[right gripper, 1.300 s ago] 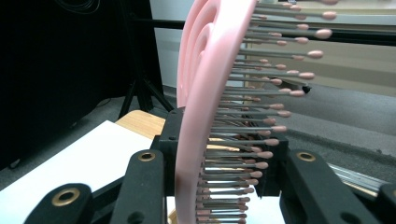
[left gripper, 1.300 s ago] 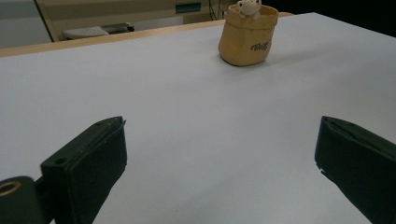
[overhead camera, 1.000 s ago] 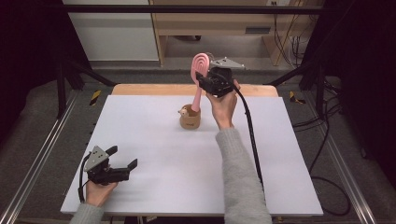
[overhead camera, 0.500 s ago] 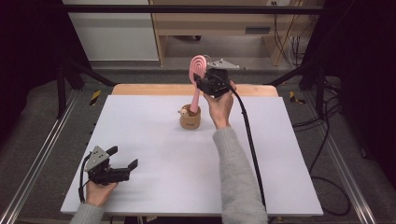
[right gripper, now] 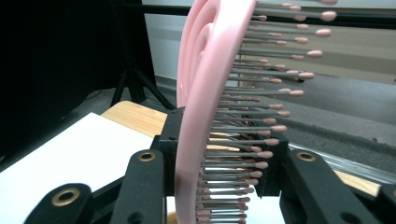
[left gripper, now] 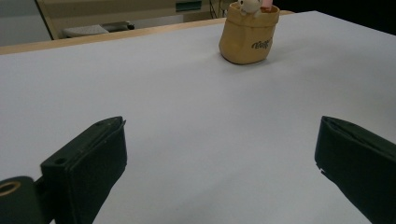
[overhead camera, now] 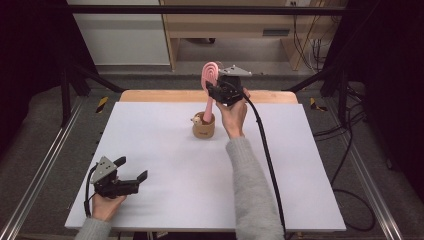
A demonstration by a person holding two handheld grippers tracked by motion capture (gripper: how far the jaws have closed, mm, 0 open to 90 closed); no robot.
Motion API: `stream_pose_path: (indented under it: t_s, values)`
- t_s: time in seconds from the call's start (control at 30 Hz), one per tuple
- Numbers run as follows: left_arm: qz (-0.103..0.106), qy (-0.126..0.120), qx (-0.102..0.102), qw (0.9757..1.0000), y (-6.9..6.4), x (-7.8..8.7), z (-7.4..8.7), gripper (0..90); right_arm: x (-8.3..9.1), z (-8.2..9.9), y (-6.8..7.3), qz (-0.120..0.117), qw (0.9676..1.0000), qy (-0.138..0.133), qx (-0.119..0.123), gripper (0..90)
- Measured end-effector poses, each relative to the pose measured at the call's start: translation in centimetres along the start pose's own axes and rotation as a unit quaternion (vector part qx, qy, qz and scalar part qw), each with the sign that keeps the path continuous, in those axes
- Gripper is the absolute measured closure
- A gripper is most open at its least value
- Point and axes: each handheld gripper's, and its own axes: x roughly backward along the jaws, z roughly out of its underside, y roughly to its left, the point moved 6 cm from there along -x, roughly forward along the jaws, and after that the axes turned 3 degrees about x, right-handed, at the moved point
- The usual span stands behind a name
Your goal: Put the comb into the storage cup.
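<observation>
A pink hairbrush [overhead camera: 208, 85] is gripped at its head by the right hand-held gripper [overhead camera: 223, 89], whose jaws are closed on both sides of the bristled part, as is seen clearly in the right gripper view [right gripper: 219, 154]. The brush is held almost upright, and its handle goes down into a small tan pouch-shaped holder [overhead camera: 204, 127] that stands on the white desk [overhead camera: 300, 165] toward the far side; a small pale figure is also seen at the rim of the holder [left gripper: 249, 37]. Whether the handle end rests on the bottom of the holder cannot be told. The step in hand is judged to be the moving of the brush into or out of this holder; which of the two cannot be decided from this moment alone. For the next move, the brush must be kept vertical so that the light holder is not tipped or dragged. The left hand-held gripper [overhead camera: 131, 176] is held low at the near left corner of the desk, with its jaws wide open and nothing between them [left gripper: 219, 158], well apart from the holder.
</observation>
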Motion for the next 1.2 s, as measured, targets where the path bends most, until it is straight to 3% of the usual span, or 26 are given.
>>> stream_pose_path:
  t_s: [1.2]
  values:
    - [0.0,0.001,0.0,1.0,0.0,0.0,0.0,2.4,-2.0,3.0,0.7,-0.004,0.9993,0.036,-0.007,63.4]
